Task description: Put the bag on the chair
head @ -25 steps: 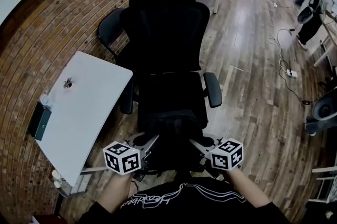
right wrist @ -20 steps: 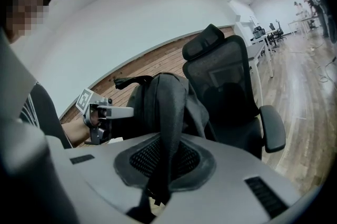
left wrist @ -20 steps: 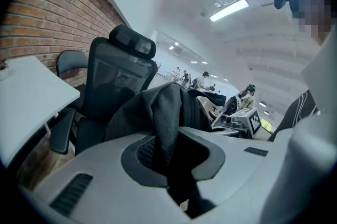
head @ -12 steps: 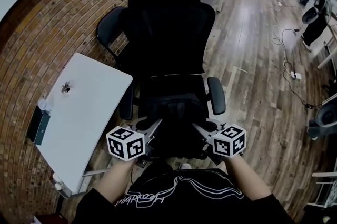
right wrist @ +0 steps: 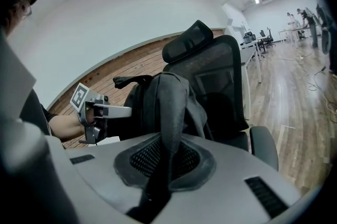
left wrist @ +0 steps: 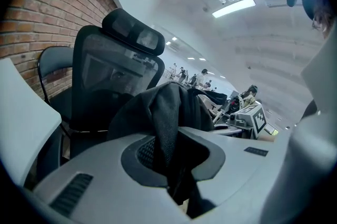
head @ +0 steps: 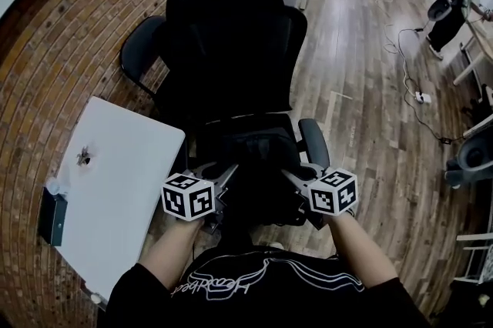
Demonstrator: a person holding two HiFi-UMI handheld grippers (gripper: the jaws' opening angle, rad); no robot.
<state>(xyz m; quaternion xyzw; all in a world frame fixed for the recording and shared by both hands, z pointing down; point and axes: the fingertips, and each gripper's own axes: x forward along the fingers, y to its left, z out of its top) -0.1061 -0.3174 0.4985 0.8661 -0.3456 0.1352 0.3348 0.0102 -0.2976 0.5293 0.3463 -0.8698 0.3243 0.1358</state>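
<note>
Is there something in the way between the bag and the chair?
No, nothing visible is in the way. The bag hangs by its straps, pinched by the left gripper and the right gripper, right at the front of the chair. Nothing else shows between them.

Black bag (head: 258,169), black chair (head: 231,34), white table (head: 115,192), red-brick wall (head: 50,57).

head view: steeply down on chair (head: 231,34) | gripper views: close, seemingly tilted up; same chair
</note>
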